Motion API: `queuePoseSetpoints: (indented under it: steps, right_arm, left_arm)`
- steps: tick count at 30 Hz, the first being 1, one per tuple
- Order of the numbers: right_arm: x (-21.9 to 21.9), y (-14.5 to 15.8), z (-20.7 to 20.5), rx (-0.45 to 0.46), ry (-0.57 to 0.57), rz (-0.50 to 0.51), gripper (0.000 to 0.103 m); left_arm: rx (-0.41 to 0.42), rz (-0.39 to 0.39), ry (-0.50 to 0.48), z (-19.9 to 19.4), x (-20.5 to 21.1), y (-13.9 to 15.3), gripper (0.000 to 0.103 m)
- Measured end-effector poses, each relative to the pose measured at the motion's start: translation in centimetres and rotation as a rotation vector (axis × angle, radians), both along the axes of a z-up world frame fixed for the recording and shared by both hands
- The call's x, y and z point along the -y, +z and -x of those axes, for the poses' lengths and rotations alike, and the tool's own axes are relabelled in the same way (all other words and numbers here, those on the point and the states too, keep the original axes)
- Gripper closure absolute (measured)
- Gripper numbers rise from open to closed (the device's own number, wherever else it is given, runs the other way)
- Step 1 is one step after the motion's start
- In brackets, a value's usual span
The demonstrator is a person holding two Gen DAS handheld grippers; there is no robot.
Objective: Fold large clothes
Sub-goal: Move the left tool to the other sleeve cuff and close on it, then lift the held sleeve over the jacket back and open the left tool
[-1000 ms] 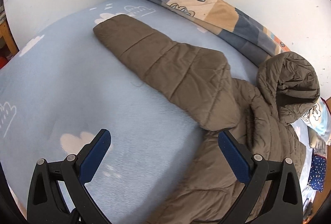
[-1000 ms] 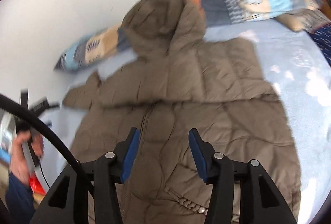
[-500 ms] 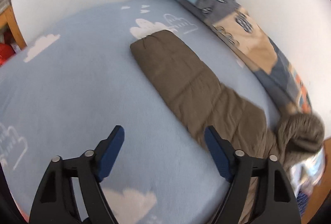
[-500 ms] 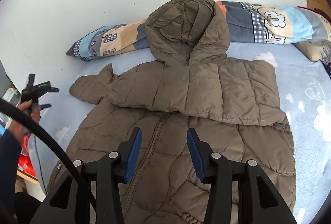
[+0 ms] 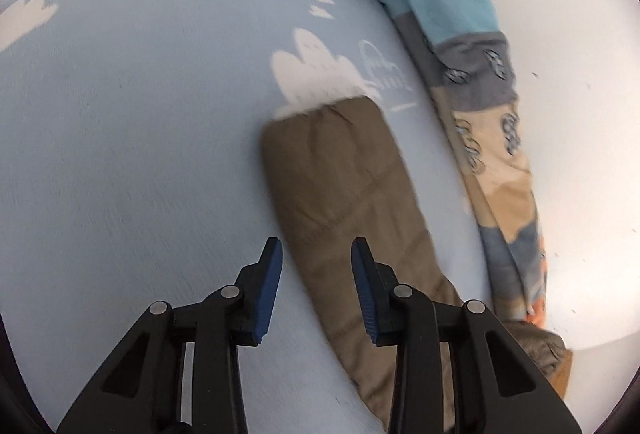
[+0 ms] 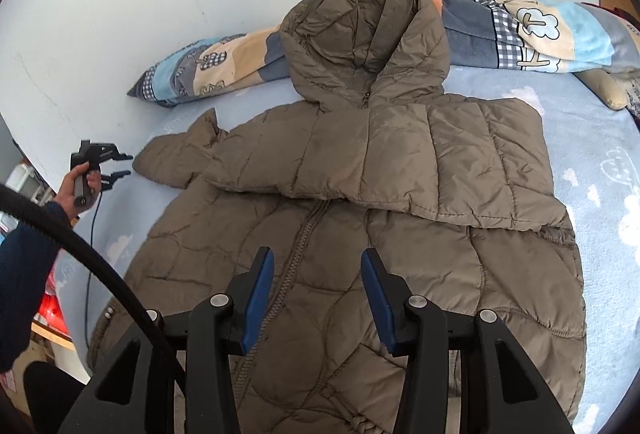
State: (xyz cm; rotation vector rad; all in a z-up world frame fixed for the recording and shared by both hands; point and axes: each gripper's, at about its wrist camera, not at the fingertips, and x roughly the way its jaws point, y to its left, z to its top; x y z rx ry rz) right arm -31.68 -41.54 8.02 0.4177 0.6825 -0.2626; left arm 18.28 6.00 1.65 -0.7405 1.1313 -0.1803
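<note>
A brown quilted hooded jacket [image 6: 400, 193] lies front up on the bed, its hood [image 6: 360, 33] resting on the pillow. One sleeve is folded across the chest. The other sleeve [image 5: 340, 193] stretches out flat toward the bed's left side. My left gripper [image 5: 317, 270] hovers over that sleeve's near edge with its jaws closing; nothing is pressed between the pads. In the right wrist view a hand carries the left gripper [image 6: 120, 165] just beside the sleeve's cuff [image 6: 176, 157]. My right gripper [image 6: 318, 274] stands open above the jacket's zip, holding nothing.
The light blue sheet [image 5: 120, 113] with white clouds covers the bed. A long patchwork pillow [image 5: 460, 53] runs along the white wall. The bed's left edge drops off near a red object [image 6: 52, 310], and a black cable [image 6: 90, 254] hangs there.
The left gripper has swept along the outstretched sleeve toward its cuff and dropped closer to the bed, and its jaws have narrowed. The right gripper has stayed over the jacket's front.
</note>
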Motion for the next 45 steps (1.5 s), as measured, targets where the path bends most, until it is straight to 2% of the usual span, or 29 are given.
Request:
queuePoseSetpoints:
  steps: [3,7,9,11,13,15,16,17,21,25,28,31,34,39,45]
  right_arm:
    - [0.2,-0.6,-0.3,-0.018,0.004,-0.006,0.053]
    - [0.2,-1.1,-0.3,-0.029,0.008,-0.004,0.053]
    - [0.3,-1.3,-0.3,-0.033,0.007,-0.003,0.053]
    - [0.3,-1.5,-0.4,-0.036,0.01,-0.007,0.053]
    - [0.2,-1.6,-0.5,-0.042,0.011,0.0,0.053]
    - [0.3,-1.8,-0.6,-0.045,0.009,0.003,0.053]
    - [0.3,-1.8,-0.6,-0.046,0.007,0.002,0.053]
    - [0.4,-1.9,-0.6,-0.045,0.005,-0.003,0.053]
    - [0.4,-1.8,-0.6,-0.04,-0.001,0.0,0.053]
    - [1.0,-1.2,-0.1,-0.026,-0.041,0.014,0.053]
    - [2.4,-0.4,0.7,-0.03,-0.134,0.069,0.053]
    - [5.2,-0.5,2.2,-0.031,-0.244,0.019,0.053]
    - [7.2,-0.7,3.7,0.005,-0.32,-0.065,0.053]
    - [7.5,1.4,5.2,0.065,-0.369,-0.043,0.053]
    - [8.5,3.1,7.4,0.121,-0.426,-0.05,0.053]
  left_arm:
    - [-0.009,0.012,0.019,-0.8,-0.3,-1.2,0.069]
    - [0.061,0.007,0.06,-1.8,-0.5,-1.4,0.069]
    - [0.086,0.029,0.084,-2.3,-0.4,-1.8,0.064]
    - [0.099,0.056,0.117,-2.7,-0.4,-2.5,0.054]
    - [0.114,0.115,0.149,-2.7,-0.3,-3.4,0.053]
    - [0.157,0.118,0.147,-2.4,-0.1,-3.4,0.053]
    - [0.172,0.109,0.143,-2.3,0.1,-3.2,0.064]
    - [0.185,0.108,0.138,-2.2,0.1,-3.0,0.082]
    - [0.239,0.107,0.117,-1.6,0.2,-1.2,0.089]
    - [0.323,0.098,0.079,-0.2,1.1,2.9,0.089]
    - [0.39,0.106,0.022,1.3,2.5,6.8,0.089]
    - [0.456,0.128,-0.044,3.3,4.5,11.4,0.089]
    - [0.517,0.147,-0.1,5.6,6.8,16.4,0.089]
    - [0.627,0.141,-0.219,10.6,12.1,25.0,0.089]
    - [0.682,0.151,-0.357,16.9,18.4,30.5,0.089]
